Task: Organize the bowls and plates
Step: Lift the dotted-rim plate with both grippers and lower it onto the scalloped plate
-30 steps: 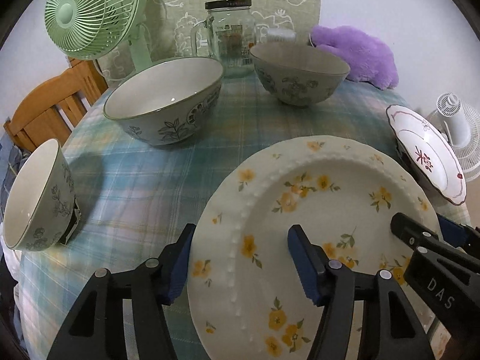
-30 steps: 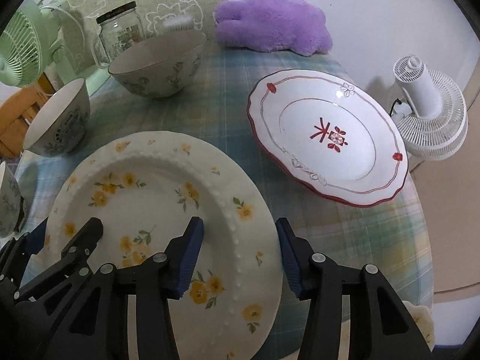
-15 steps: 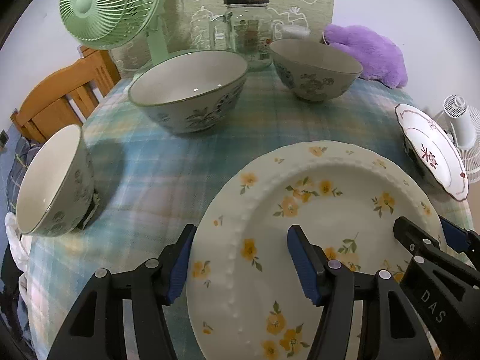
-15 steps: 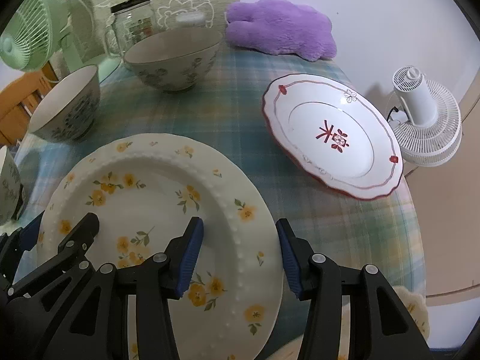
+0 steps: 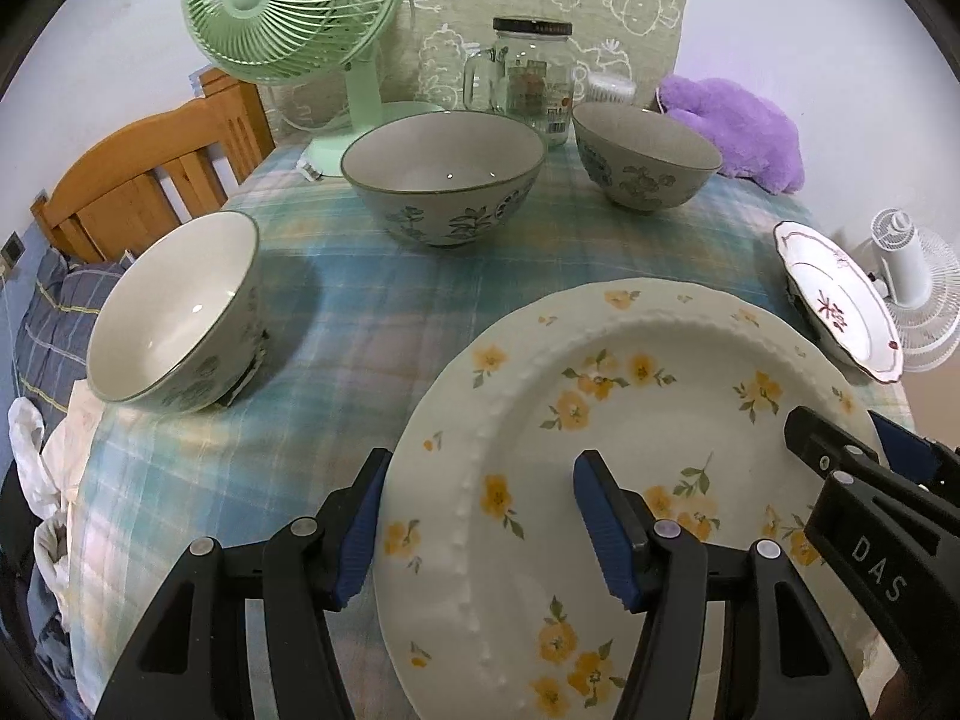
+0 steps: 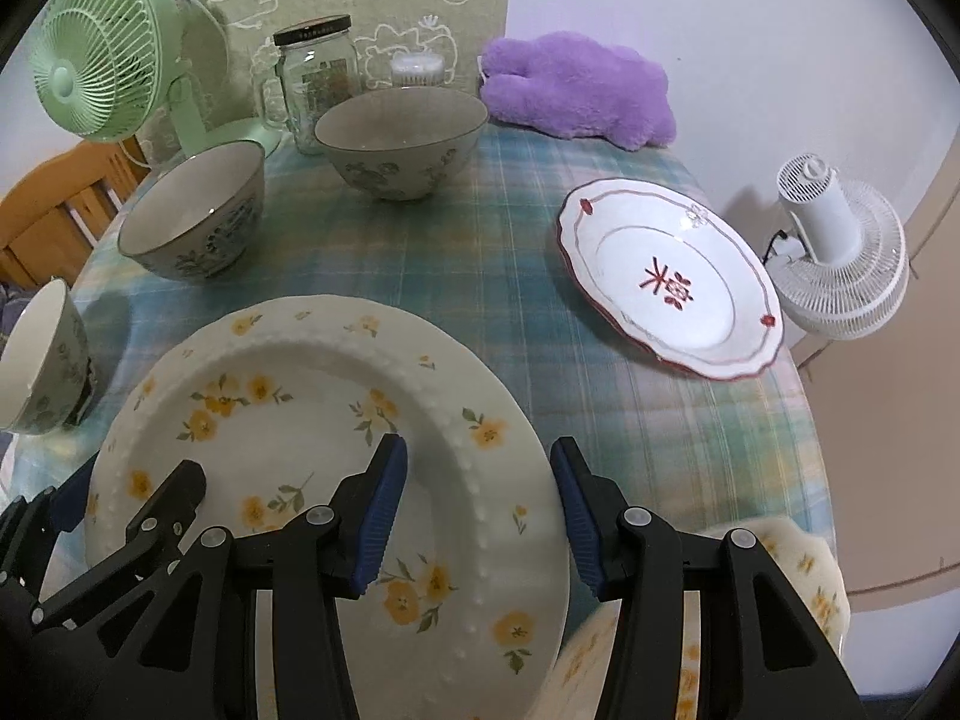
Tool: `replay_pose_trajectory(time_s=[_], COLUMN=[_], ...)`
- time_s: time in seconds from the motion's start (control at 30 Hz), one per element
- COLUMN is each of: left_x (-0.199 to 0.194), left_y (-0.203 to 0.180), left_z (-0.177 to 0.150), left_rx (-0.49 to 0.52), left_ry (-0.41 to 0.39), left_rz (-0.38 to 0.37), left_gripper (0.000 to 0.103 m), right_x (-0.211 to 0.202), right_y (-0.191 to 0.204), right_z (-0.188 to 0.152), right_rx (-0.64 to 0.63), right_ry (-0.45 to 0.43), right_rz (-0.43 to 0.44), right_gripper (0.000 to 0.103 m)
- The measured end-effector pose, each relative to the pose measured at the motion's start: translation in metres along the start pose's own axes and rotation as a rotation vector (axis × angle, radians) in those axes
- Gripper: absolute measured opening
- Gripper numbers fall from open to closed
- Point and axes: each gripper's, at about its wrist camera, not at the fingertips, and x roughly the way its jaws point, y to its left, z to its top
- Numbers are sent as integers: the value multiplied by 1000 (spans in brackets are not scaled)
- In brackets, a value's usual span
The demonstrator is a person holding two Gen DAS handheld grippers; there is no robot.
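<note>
A cream plate with yellow flowers [image 5: 630, 420] is held above the checked tablecloth by both grippers. My left gripper [image 5: 480, 528] is shut on its left rim, one pad outside the edge and one on the plate's face. My right gripper [image 6: 480, 498] is shut on the opposite rim and shows in the left wrist view as black fingers [image 5: 816, 438]. A second yellow-flowered plate [image 6: 804, 570] lies below at the near right. Three blue-flowered bowls stand further off: a big one [image 5: 444, 180], a smaller one [image 5: 648, 162] and a tilted one [image 5: 174, 312]. A red-trimmed white plate [image 6: 666, 276] lies at the right.
At the back of the table stand a green fan [image 5: 288, 6], a glass jar [image 5: 531, 78] and a purple plush toy [image 6: 576, 90]. A white fan [image 6: 840, 258] sits off the right edge. A wooden chair [image 5: 144, 180] is at the left.
Both grippers have drawn back and risen together with the yellow-flowered plate still in them. The bowls and the red-trimmed plate now look farther away, and a second flowered plate shows below.
</note>
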Motion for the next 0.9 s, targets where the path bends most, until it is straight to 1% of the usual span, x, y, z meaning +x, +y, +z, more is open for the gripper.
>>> replay_pose_trajectory(time_s=[0.2,0.6,0.9], left_x=[-18,-47,-67], left_y=[6,16,5], left_z=[-12,-44,-59], left_rx=[18,69,129], left_ry=[-9,3,-17], left_rz=[-24,-87,-134], left_gripper=[62,62,62], right_x=[-23,-59,-83], right_y=[3,6,-8], right_z=[-17,-60,-87], right_rx=[11,51,111], right_ry=[-10,-13,-21], right_rz=[-21,-70,-100], right_gripper=[53,53,53])
